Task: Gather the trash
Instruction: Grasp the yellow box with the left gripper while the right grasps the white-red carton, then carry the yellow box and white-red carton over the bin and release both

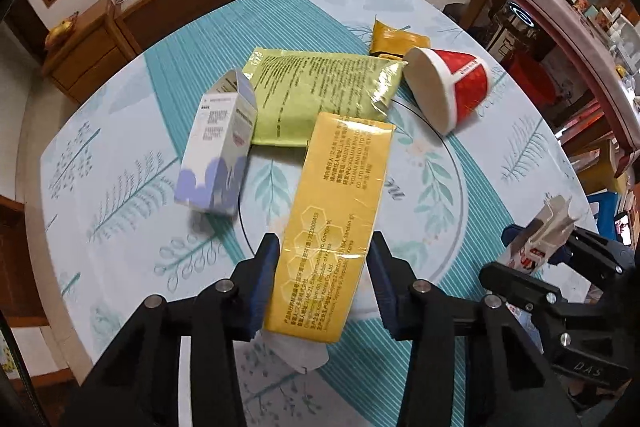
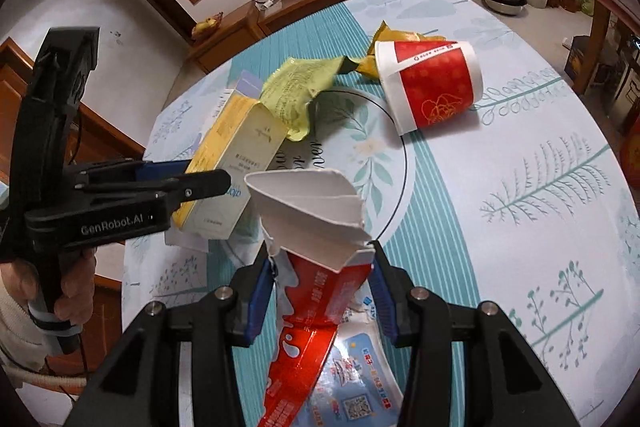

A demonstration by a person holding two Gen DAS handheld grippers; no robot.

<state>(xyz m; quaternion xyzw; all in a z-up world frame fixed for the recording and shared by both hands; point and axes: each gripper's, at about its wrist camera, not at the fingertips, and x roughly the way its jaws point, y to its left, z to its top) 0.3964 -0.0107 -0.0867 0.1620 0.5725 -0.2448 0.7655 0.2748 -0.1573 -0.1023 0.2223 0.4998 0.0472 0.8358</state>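
Two boxes (image 1: pixel 338 223) (image 1: pixel 218 151), two pouches (image 1: pixel 320 91) (image 1: pixel 394 41), one cup (image 1: pixel 448 83), one carton (image 2: pixel 320 267).

Right gripper (image 2: pixel 322 291) clamped on red-and-white carton (image 2: pixel 320 267), left gripper (image 2: pixel 208 183) gripping yellow box (image 2: pixel 236 143) beside it.

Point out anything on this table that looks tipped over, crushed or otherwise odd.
The red paper cup lies on its side. The green pouch is crumpled. The milk carton in the right gripper has its top torn open. The lavender box looks tilted. No spill shows.
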